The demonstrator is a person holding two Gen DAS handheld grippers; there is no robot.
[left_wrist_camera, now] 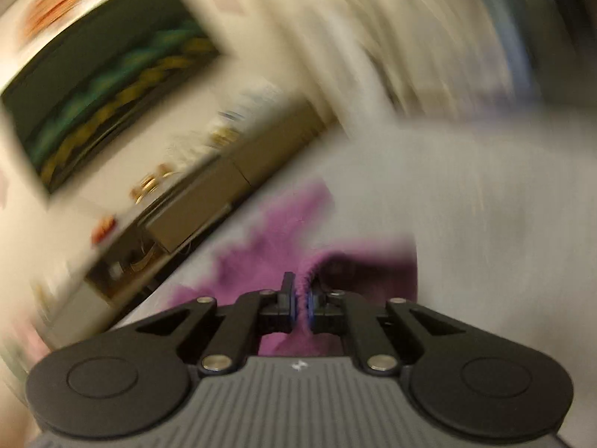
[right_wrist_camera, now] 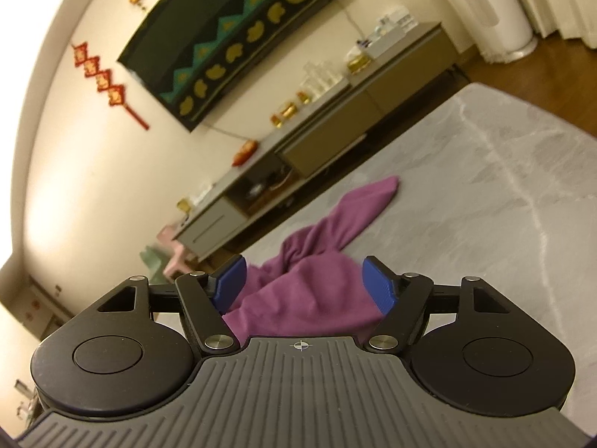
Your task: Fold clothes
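Note:
A purple garment [right_wrist_camera: 317, 295] lies crumpled on the grey marbled table [right_wrist_camera: 485, 186], one sleeve [right_wrist_camera: 369, 198] stretched toward the far edge. My right gripper [right_wrist_camera: 304, 280] stands open just above the cloth, its blue pads [right_wrist_camera: 378, 283] apart on either side of a raised fold without pressing it. The left wrist view is heavily blurred. There my left gripper [left_wrist_camera: 301, 295] is shut on a thin pinch of the purple garment [left_wrist_camera: 268, 235], which drapes away ahead of the fingers onto the table [left_wrist_camera: 466, 194].
A long low cabinet [right_wrist_camera: 328, 142] with jars and small items runs along the wall beyond the table. A dark patterned hanging [right_wrist_camera: 231, 41] and red ornaments [right_wrist_camera: 100, 74] are on the wall. Small pastel stools [right_wrist_camera: 171, 257] stand by the cabinet. Wooden floor [right_wrist_camera: 496, 67] shows at far right.

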